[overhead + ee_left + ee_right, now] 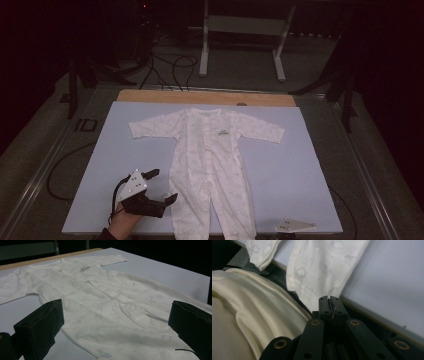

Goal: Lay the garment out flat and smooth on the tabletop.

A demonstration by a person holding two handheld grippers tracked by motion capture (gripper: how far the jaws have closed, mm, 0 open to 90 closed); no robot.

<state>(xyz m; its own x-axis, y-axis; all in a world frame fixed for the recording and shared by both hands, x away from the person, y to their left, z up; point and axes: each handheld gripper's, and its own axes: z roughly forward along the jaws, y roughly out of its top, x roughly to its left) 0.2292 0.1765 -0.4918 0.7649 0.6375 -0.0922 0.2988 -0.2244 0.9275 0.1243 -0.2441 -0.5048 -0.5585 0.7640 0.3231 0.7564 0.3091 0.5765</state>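
A white baby onesie (210, 150) lies flat and face up on a pale blue mat (295, 165), sleeves spread, legs toward the near edge. My left gripper (162, 186) rests on the mat just left of the onesie's left leg, held by a hand, its jaws wide open. In the left gripper view the left gripper (117, 315) has the onesie (100, 297) lying ahead between its black jaws, untouched. My right gripper (329, 301) is shut, its tips at the leg cuff (317, 277) that hangs over the mat's near edge; whether cloth is pinched I cannot tell. Its grey plate (296, 226) shows at the near edge.
The mat covers a wooden table top (205, 96) whose far edge is bare. Behind it stand a white metal frame (204, 50) and black cables (172, 67) on the floor. Cream cloth folds (249, 315) lie close below the table edge in the right gripper view.
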